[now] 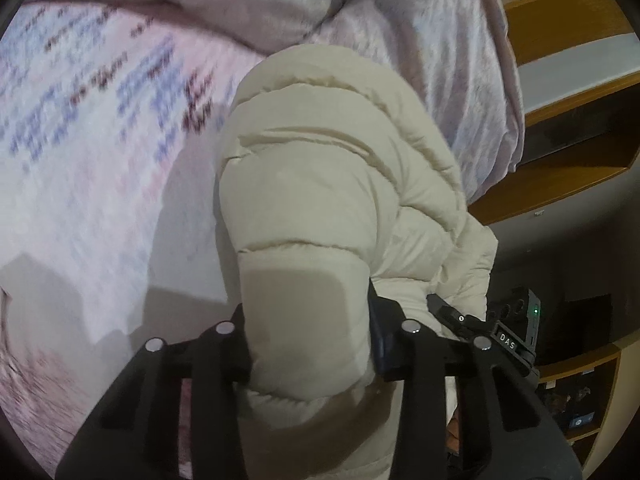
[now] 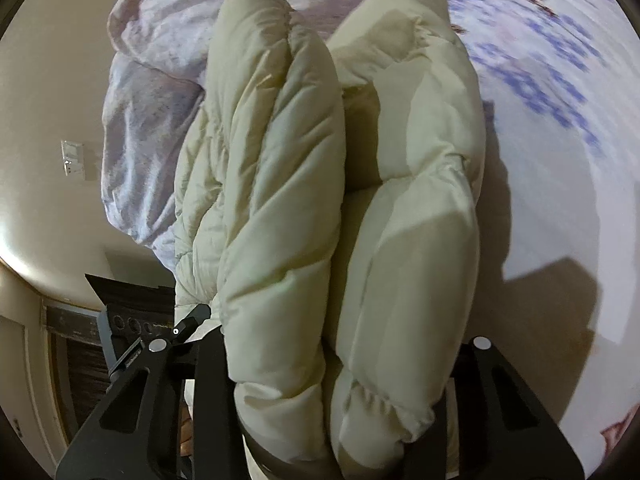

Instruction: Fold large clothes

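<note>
Left gripper [image 1: 310, 344] pinches the cream quilted puffer jacket [image 1: 340, 184], lifted over the pink-and-blue printed bedsheet [image 1: 100, 128]; open sheet lies left, wooden shelves [image 1: 572, 112] crowd right. Right gripper [image 2: 340, 380] clamps two thick jacket folds; only its view shows the beige wall [image 2: 48, 120], while the mauve fleece blanket [image 2: 148, 120] hangs off the bed's edge.

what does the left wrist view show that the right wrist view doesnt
Only the left wrist view shows wooden shelves at the right edge and the other gripper's body, labelled DAS, beside the jacket.

Only the right wrist view shows a plain wall with a light switch, and the jacket doubled into two thick folds side by side.

Both show the cream puffer jacket clamped between the fingers of that view's own gripper, the left gripper and the right gripper, a pinkish blanket behind it, and the patterned bedsheet.
</note>
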Tool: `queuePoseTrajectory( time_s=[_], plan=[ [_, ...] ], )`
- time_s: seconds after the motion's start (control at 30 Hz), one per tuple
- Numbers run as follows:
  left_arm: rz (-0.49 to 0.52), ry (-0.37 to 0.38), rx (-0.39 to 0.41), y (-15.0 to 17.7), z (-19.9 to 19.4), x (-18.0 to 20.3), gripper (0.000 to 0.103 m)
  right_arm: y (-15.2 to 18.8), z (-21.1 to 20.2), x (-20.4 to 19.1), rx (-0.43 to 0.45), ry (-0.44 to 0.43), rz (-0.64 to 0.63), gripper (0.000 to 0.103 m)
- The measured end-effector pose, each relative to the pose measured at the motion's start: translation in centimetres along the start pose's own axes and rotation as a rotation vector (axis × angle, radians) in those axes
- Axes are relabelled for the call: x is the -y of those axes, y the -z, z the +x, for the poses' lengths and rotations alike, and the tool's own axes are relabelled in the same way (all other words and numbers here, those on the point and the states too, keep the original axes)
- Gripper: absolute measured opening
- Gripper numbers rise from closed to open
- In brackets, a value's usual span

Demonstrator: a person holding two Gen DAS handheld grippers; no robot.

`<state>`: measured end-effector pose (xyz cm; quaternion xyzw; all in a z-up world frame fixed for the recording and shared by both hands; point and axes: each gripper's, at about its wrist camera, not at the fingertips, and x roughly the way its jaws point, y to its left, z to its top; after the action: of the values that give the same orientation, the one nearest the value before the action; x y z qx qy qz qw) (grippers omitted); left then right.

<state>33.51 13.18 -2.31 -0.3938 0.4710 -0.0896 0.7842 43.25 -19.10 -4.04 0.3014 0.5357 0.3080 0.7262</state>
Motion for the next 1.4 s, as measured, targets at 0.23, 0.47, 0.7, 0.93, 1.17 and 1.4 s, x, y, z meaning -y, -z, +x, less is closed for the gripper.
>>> queuePoseTrajectory(
  time_s=[0.23,0.47,0.7,0.93,1.17,1.4],
  plan=[
    [-0.014,-0.016,0.092,-4.0,-4.0,-2.6,0.038,-1.5,3.6,-3.7,-0.035,-0.025,-0.073,0.037],
    [-0.057,-0.063,0.14,-6.9,-6.5,-5.9,0.038,-2.4,7.6,-6.6,-0.095,-0.018,-0.141,0.037],
    [0.002,-0.163,0.135,-8.1,-5.9,-6.2,0.041,-2.4,9.5,-7.1,-0.112,0.042,-0.179,0.039],
    [0.02,-0.308,0.143,-7.8,-5.1,-5.8,0.066,-2.3,7.1,-8.0,-0.028,0.24,-0.265,0.072],
    [0.125,-0.48,0.232,-9.4,-7.0,-3.5,0.078,-3.2,2.8,-9.7,0.138,0.374,-0.343,0.073],
    [0.225,-0.53,0.262,-9.9,-6.5,-0.9,0.081,-1.6,4.1,-14.9,0.149,0.334,-0.55,0.066]
  ],
)
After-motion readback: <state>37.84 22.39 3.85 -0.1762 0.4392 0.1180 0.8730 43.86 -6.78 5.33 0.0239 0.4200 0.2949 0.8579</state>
